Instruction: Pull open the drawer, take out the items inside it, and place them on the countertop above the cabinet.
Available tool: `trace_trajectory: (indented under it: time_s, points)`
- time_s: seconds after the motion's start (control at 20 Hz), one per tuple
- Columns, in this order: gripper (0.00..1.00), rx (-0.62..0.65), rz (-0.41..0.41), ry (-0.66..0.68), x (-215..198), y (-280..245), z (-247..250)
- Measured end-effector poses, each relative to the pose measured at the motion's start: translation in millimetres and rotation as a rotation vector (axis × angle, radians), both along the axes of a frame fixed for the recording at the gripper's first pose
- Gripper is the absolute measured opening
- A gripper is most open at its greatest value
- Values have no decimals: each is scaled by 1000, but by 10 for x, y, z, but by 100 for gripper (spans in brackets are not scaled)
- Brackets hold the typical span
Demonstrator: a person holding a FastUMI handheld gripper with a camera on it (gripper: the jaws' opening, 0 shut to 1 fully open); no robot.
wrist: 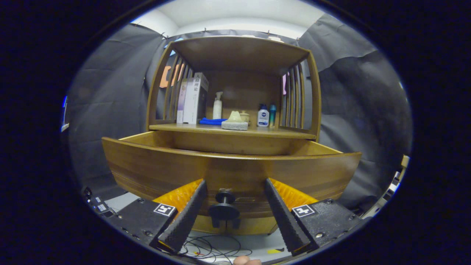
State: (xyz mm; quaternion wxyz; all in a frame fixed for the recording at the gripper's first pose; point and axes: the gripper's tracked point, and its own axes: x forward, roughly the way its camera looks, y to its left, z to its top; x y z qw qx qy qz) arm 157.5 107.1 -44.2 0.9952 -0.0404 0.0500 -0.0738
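The wooden drawer (235,167) stands pulled out from the cabinet, and its curved front panel hides what lies inside. Its black knob (224,206) sits between my two fingers, touching neither. My gripper (234,182) is open, its black ribbed fingers (186,215) spread wide on either side of the knob, just short of the drawer front. The countertop (235,130) above the drawer carries a grey sponge block with a pale lump on it (234,123), a blue cloth (211,121), a white pump bottle (217,106), a small jar (244,116), a white bottle (262,116) and a teal bottle (272,114).
Upright books (193,97) lean at the countertop's left, against the slatted side of the shelf frame (235,51). Loose cables (213,248) lie on the floor below the drawer. A person's fingertip (246,261) shows beneath my fingers.
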Motion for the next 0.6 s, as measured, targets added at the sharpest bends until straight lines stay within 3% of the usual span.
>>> trace_trajectory:
  time_s: [0.2, 0.6]
  points:
    - [100, 4, 6, 2, 29, 10, 11]
    - [100, 39, 15, 32, 510, -75, 150]
